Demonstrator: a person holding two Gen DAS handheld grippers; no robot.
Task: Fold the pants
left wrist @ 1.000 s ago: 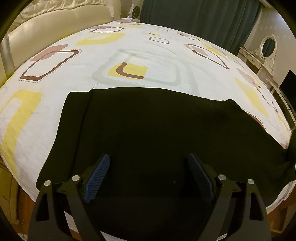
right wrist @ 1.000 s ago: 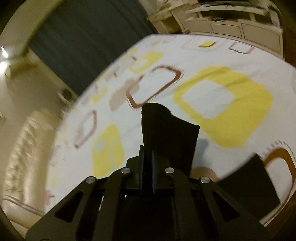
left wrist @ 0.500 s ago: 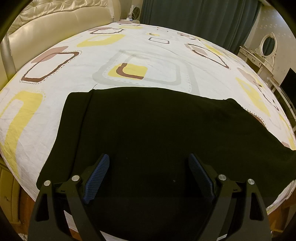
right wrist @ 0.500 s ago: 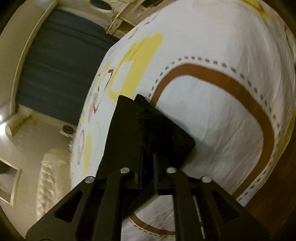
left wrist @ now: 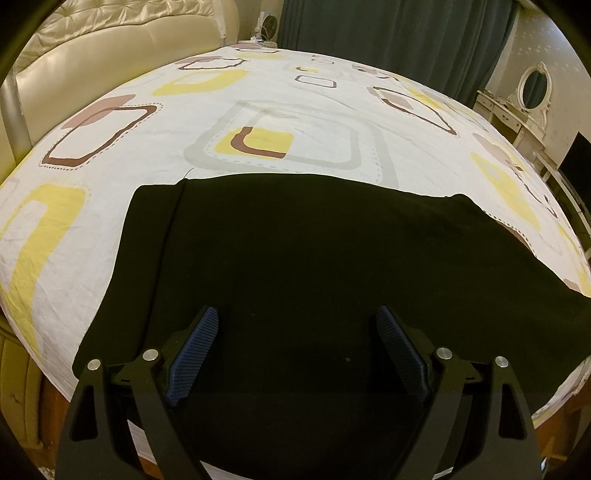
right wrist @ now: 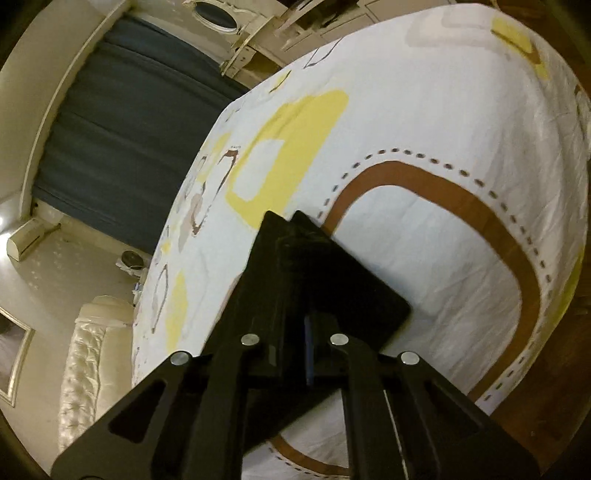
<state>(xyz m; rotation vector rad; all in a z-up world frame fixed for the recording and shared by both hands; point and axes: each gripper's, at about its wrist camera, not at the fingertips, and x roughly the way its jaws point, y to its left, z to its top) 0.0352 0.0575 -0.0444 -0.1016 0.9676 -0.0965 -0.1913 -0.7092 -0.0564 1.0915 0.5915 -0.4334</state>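
Observation:
Black pants (left wrist: pixel 295 251) lie spread flat across the near part of a bed with a white sheet (left wrist: pixel 277 110) printed with yellow and brown squares. My left gripper (left wrist: pixel 297 312) hovers over the pants' near edge, open, with nothing between its blue pads. In the right wrist view my right gripper (right wrist: pixel 299 325) is low over the bed's corner. Its jaws are closing tight on a folded end of the pants (right wrist: pixel 332 277), which rests on the sheet (right wrist: pixel 443 240) in front of the fingers.
A padded cream headboard (left wrist: pixel 92 62) stands at the left and dark teal curtains (left wrist: pixel 388 33) hang behind the bed. At the right are a white dressing table with an oval mirror (left wrist: pixel 532 85) and a dark screen (left wrist: pixel 576 158). Wooden floor (right wrist: pixel 554 387) shows past the bed's corner.
My right gripper has rolled and come down with the pants' end from above the bed to the sheet near the corner. The cloth at the right now lies flat. The left gripper kept still.

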